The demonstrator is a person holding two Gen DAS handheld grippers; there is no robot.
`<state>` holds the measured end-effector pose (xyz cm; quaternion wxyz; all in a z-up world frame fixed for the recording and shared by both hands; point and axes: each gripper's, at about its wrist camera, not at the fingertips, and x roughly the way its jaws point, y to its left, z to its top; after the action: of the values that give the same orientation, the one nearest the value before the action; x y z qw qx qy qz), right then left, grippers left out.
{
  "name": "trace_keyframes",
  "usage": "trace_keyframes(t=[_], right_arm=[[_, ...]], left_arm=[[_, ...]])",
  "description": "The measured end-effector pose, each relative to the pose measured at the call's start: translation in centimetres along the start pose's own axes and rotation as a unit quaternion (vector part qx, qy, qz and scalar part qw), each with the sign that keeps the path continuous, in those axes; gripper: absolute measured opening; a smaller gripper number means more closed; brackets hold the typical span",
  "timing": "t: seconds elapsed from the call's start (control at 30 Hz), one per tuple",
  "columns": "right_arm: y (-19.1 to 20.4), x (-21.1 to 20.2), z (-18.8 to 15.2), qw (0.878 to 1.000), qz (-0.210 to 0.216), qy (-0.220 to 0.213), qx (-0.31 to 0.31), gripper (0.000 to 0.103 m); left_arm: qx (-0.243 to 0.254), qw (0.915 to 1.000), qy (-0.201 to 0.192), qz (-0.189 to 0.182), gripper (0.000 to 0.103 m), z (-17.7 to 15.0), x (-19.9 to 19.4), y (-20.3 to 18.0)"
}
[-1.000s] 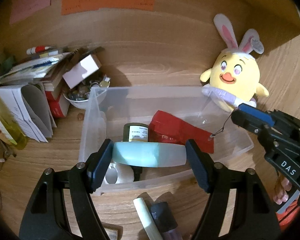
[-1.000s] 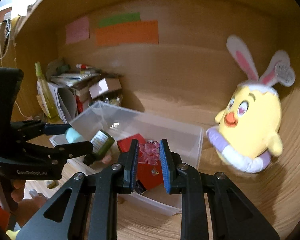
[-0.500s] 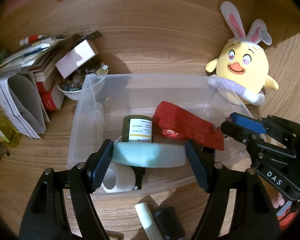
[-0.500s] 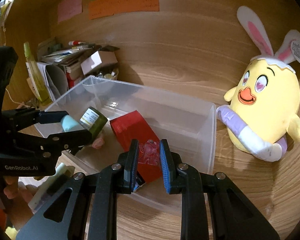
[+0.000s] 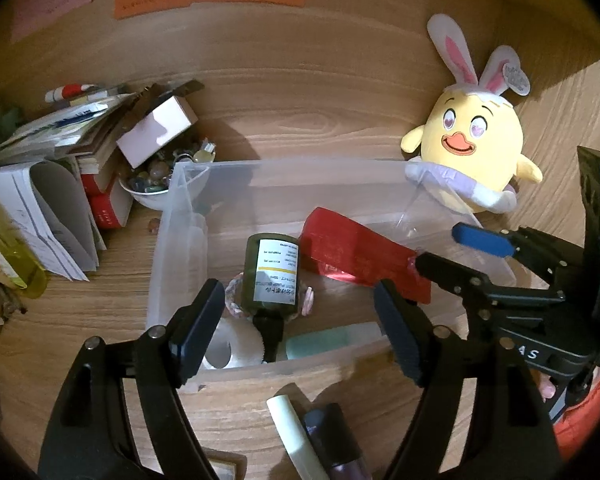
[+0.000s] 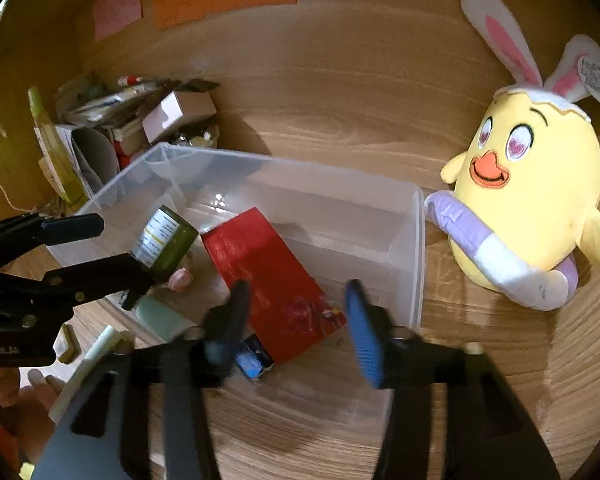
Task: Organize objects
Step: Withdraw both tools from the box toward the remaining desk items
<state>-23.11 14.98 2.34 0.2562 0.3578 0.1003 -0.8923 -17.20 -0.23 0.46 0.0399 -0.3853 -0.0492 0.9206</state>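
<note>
A clear plastic bin (image 5: 284, 168) (image 6: 416, 264) stands on the wooden desk. In it lie a dark green bottle (image 5: 272, 276) (image 6: 166, 242), a red packet (image 5: 364, 256) (image 6: 272, 276), a white tape roll (image 5: 230, 346) and a pale mint tube (image 5: 332, 340) (image 6: 160, 320). A small pink clear item (image 6: 304, 310) rests on the red packet. My left gripper (image 5: 300, 324) is open and empty above the bin's near edge. My right gripper (image 6: 296, 320) is open and empty over the bin; it also shows in the left wrist view (image 5: 448, 248).
A yellow chick plush with bunny ears (image 5: 472, 152) (image 6: 536, 192) leans at the bin's right end. Books, papers and a bowl of beads (image 5: 152, 180) crowd the left. A pale stick (image 5: 296, 436) and a dark tube (image 5: 336, 440) lie in front of the bin.
My left gripper opened and the mint tube dropped into the bin. My right gripper opened and let the pink item fall onto the red packet.
</note>
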Motion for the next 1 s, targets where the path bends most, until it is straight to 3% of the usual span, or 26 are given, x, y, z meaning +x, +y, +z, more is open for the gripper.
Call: trace_keyframes(t=[0.37, 0.47, 1.0], right_arm=[[1.1, -2.5, 0.4, 0.999, -0.018, -0.039, -0.022, 0.072], [1.4, -3.4, 0.5, 0.998, -0.018, -0.048, -0.023, 0.083], [3.0, -7.6, -1.0, 0.997, -0.005, -0.075, -0.025, 0.084]], left_arm=[[-0.005, 0.9992, -0.034, 0.02, 0.095, -0.1, -3.5, 0.3], [-0.012, 0.999, -0.04, 0.015, 0.096, -0.3, -4.7, 0.5], [-0.042, 0.9968, -0.045, 0.05, 0.099, -3.6, -8.1, 3.7]])
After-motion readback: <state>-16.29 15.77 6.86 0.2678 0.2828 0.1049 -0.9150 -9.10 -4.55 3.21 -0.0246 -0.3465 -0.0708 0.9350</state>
